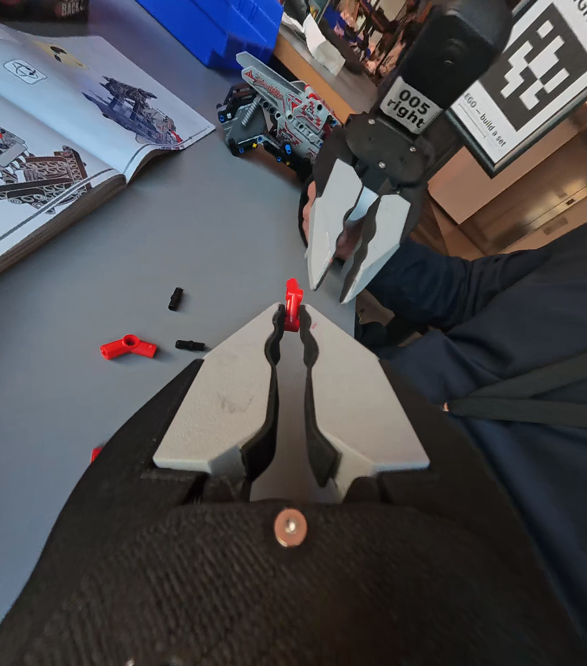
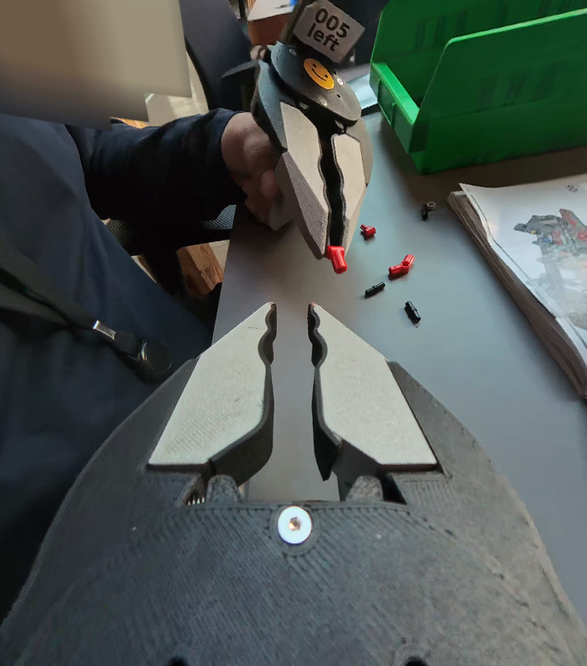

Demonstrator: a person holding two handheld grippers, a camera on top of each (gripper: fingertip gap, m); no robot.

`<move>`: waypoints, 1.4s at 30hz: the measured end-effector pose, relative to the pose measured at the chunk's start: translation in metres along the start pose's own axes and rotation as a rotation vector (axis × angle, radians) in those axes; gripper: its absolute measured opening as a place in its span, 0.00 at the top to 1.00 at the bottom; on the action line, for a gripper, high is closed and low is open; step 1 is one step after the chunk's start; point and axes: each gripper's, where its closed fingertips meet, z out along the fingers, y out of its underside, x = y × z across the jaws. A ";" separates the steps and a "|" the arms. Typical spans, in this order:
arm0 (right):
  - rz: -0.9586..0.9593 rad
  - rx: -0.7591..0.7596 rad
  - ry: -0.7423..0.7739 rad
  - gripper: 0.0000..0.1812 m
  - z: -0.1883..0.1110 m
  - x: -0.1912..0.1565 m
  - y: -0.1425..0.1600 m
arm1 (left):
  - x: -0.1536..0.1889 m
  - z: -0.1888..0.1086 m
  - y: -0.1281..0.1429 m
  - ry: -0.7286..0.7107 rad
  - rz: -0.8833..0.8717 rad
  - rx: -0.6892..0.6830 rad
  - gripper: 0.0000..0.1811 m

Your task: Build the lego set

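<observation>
My left gripper (image 1: 291, 306) is shut on a small red connector (image 1: 292, 301) and holds it above the grey table (image 1: 194, 234). It also shows in the right wrist view (image 2: 333, 248) with the red connector (image 2: 336, 258) at its tips. My right gripper (image 2: 292, 306) is open and empty, facing the left one; in the left wrist view (image 1: 331, 293) it hangs just beyond the red piece. On the table lie a red angled connector (image 1: 128, 346), two black pins (image 1: 175, 298) (image 1: 189, 345) and the partly built grey and red model (image 1: 277, 119).
An open instruction booklet (image 1: 50, 144) lies at the table's left. A blue bin (image 1: 220, 29) stands behind it. In the right wrist view there are a green bin (image 2: 501, 90), another small red piece (image 2: 368, 230) and a dark small piece (image 2: 427, 209). A person in dark clothing sits at the table edge. My left and right fingertips are right by each other. My left tips are roughly 15 centimetres from the dark small piece (image 2: 427, 209).
</observation>
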 end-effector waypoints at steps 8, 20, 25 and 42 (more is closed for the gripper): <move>-0.090 0.218 0.258 0.83 -0.036 0.002 -0.034 | 0.001 -0.010 -0.010 0.003 0.014 0.087 0.98; 0.229 -0.098 1.060 0.55 -0.254 0.060 0.007 | 0.006 -0.012 -0.011 0.039 0.016 0.098 0.98; 0.368 -0.194 0.938 0.53 -0.242 0.080 0.044 | 0.004 -0.011 -0.010 0.027 0.016 0.095 0.98; 0.100 -0.572 0.543 0.64 -0.206 0.073 0.069 | 0.005 -0.009 -0.008 0.032 0.016 0.080 0.98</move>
